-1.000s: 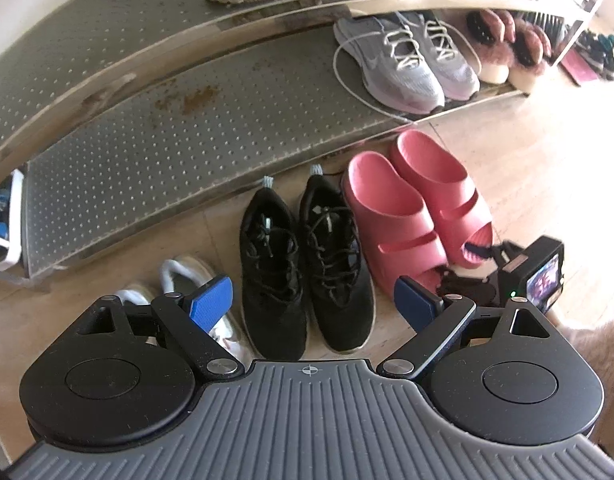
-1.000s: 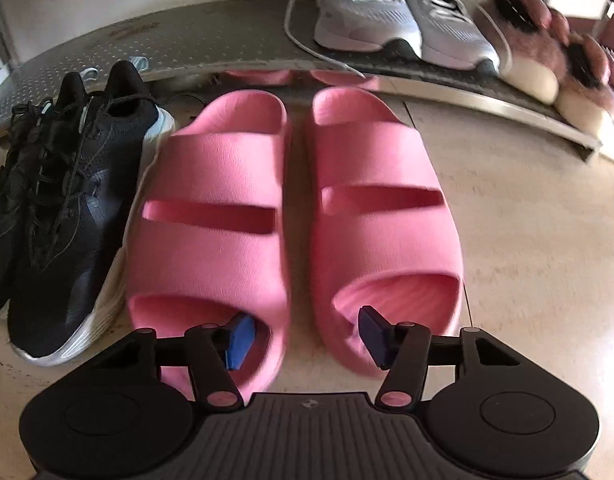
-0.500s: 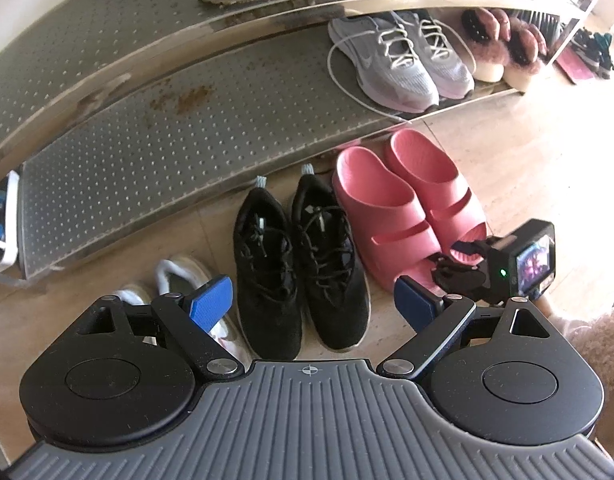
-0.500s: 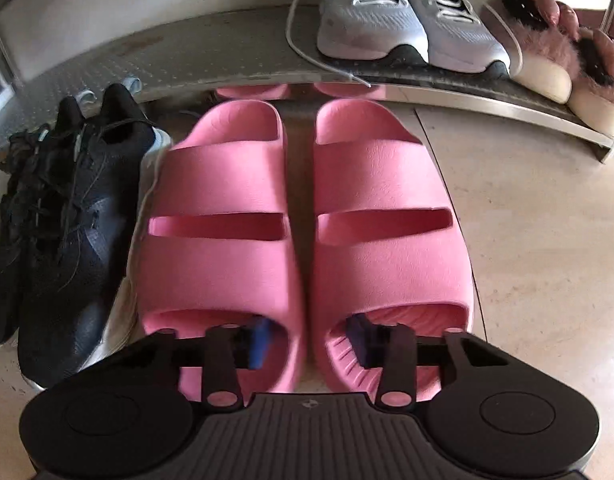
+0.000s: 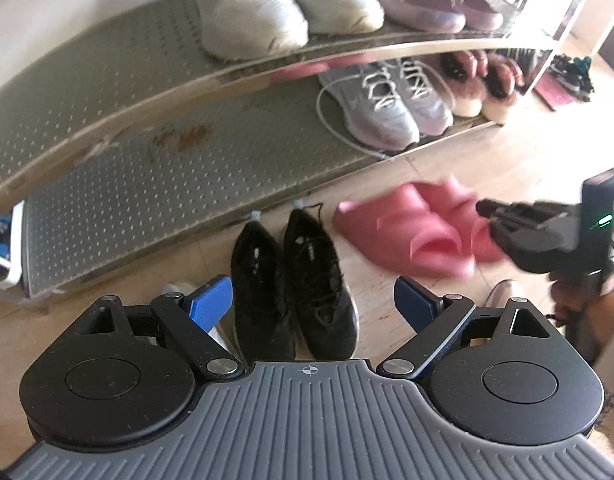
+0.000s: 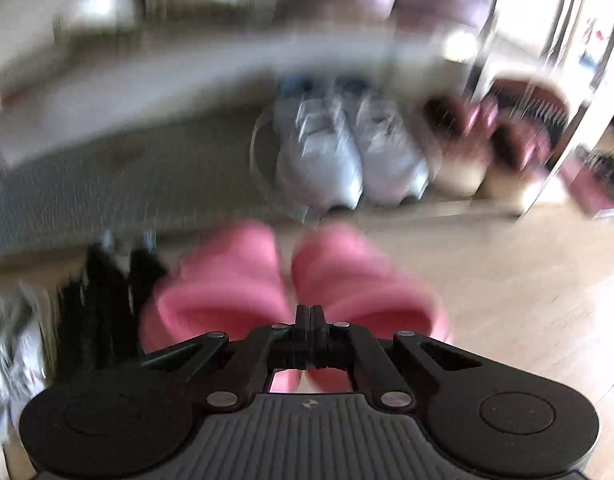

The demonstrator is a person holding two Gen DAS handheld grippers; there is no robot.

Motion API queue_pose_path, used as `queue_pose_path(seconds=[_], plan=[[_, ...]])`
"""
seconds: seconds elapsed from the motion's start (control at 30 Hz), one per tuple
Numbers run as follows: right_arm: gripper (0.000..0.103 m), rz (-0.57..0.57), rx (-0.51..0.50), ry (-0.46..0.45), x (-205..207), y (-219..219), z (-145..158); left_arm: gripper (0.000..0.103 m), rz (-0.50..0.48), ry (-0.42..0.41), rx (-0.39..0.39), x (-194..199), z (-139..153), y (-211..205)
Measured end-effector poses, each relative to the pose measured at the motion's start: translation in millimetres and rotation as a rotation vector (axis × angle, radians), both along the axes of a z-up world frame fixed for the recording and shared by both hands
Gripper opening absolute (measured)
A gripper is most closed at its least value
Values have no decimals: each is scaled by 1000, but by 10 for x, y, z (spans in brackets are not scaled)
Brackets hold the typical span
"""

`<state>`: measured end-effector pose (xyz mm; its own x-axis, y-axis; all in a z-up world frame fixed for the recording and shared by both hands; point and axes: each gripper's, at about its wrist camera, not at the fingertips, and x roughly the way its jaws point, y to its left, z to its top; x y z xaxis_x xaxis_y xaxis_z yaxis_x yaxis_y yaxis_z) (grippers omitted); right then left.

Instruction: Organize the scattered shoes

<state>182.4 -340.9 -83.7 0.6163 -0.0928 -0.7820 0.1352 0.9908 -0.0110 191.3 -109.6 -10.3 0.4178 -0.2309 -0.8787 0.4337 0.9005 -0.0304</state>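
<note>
Pink slippers (image 5: 419,232) beside black sneakers (image 5: 295,280), grey sneakers (image 5: 383,108) on rack (image 5: 147,184)

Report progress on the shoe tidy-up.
Done: white sneakers and purple slides sit on the upper shelf, grey sneakers and fluffy slippers on the lower shelf. In hand: right tongs shut on the pink slides. Left: black sneakers and a pale shoe on the floor; left tongs open, empty.

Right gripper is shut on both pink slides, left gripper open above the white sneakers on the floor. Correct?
Not quite. The left gripper is open above the black sneakers, not white ones; the left wrist view shows them on the floor. The right gripper is indeed shut on the pink slides.
</note>
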Motion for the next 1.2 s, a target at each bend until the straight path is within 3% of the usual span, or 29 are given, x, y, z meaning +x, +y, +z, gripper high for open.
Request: queue_pose_path(seconds=[0.07,0.2,0.3,0.37,0.5,0.6,0.67,0.8,0.87,0.97,1.13,1.2], plan=[[0,-9,-22,1,-14,-46,88,92,-12,-15,-7,-23,35,-52],[6,-115,162,85,-152,-306,-34,92,-46,-30,-6,-102,68,-116],[18,-104,179,180,-305,-278,-323,92,-67,-33,4,-133,56,-134],[38,-83,194,264,-404,-233,-592,92,-66,-28,18,-124,24,-128],[43,-55,165,345,-459,-112,-1022,92,-51,-1,31,-62,-46,-92],[49,-15,193,348,-482,-49,-1265,92,-49,14,37,-26,-82,-84],[57,-1,161,350,-527,37,-1359,92,-53,20,42,-7,-100,-88],[56,4,108,247,-542,118,-1423,92,-45,27,45,53,-114,-113],[56,23,130,215,-451,134,-1417,92,-40,29,42,83,-116,-133],[58,28,201,192,-339,128,-1417,92,-43,30,43,111,-130,-179],[59,59,176,198,-285,211,-1420,92,-54,45,60,134,-184,-217],[59,-85,158,114,-384,34,-1373,92,-49,50,65,157,-205,-206]])
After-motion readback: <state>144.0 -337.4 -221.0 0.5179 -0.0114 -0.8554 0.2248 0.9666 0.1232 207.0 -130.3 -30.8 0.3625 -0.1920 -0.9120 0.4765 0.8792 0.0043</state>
